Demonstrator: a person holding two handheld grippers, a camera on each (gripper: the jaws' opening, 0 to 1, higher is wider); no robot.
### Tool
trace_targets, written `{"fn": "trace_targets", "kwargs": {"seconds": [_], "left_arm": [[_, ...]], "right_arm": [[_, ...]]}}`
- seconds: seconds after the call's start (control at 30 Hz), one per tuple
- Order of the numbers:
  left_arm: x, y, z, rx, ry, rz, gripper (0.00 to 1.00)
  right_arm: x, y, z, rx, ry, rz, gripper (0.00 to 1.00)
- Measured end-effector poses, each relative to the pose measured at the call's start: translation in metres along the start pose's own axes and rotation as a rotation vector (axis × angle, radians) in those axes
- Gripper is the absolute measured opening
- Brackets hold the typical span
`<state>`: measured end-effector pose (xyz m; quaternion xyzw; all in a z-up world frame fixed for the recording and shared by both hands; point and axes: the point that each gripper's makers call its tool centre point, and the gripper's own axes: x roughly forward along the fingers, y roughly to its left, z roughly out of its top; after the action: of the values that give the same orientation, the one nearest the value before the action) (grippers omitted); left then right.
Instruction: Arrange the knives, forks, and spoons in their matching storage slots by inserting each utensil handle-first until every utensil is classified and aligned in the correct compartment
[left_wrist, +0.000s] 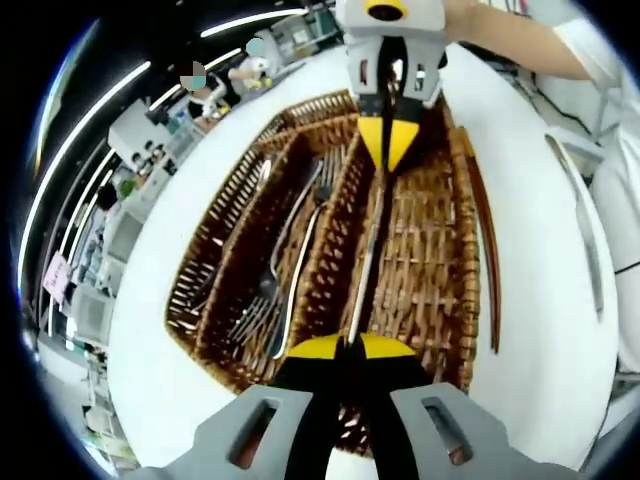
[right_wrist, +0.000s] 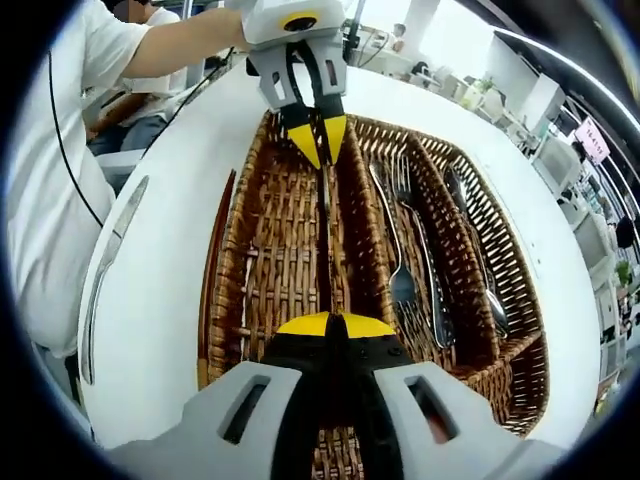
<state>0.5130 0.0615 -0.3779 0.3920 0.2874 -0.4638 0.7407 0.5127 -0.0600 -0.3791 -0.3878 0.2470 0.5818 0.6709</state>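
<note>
While both grippers hang over the wicker tray (left_wrist: 440, 260), each clamps one end of a knife (left_wrist: 366, 262). Left gripper (left_wrist: 342, 348) and right gripper (right_wrist: 330, 326) have their fingers clenched on it. Forks (right_wrist: 405, 250) lie in the neighbouring slot; another knife (left_wrist: 580, 220) rests on the bench (left_wrist: 530, 330).

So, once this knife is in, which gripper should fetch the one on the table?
Probably right: both grippers hold one steel knife, but the spare silver knife on the white table lies alongside the right gripper, farther from the left gripper.

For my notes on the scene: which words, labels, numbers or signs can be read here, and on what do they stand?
None reads clearly.
Pink sign in the background: letters too blurred.
Pink sign in the room behind: too small.
Wicker tray, knife: no marking.
</note>
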Motion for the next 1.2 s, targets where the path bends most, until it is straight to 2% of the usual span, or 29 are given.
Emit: {"fn": "trace_targets", "kwargs": {"seconds": [0.07, 0.2, 0.4, 0.8, 1.2], "left_arm": [[0.009, 0.006, -0.007, -0.002, 0.010, 0.010, 0.04], [0.012, 0.014, -0.010, 0.002, 0.012, 0.025, 0.04], [0.018, 0.016, -0.011, 0.006, 0.015, 0.016, 0.04], [0.019, 0.015, -0.010, 0.006, 0.008, 0.014, 0.05], [0.015, 0.010, -0.011, -0.006, 0.024, -0.023, 0.06]], "right_arm": [[0.004, -0.002, -0.001, 0.012, -0.011, -0.001, 0.02], [0.009, -0.003, -0.002, 0.019, -0.019, 0.000, 0.02], [0.018, -0.013, -0.013, 0.016, 0.012, -0.019, 0.02], [0.019, -0.009, -0.016, 0.031, 0.026, -0.011, 0.05], [0.017, -0.005, -0.015, 0.040, 0.061, 0.026, 0.09]]}}
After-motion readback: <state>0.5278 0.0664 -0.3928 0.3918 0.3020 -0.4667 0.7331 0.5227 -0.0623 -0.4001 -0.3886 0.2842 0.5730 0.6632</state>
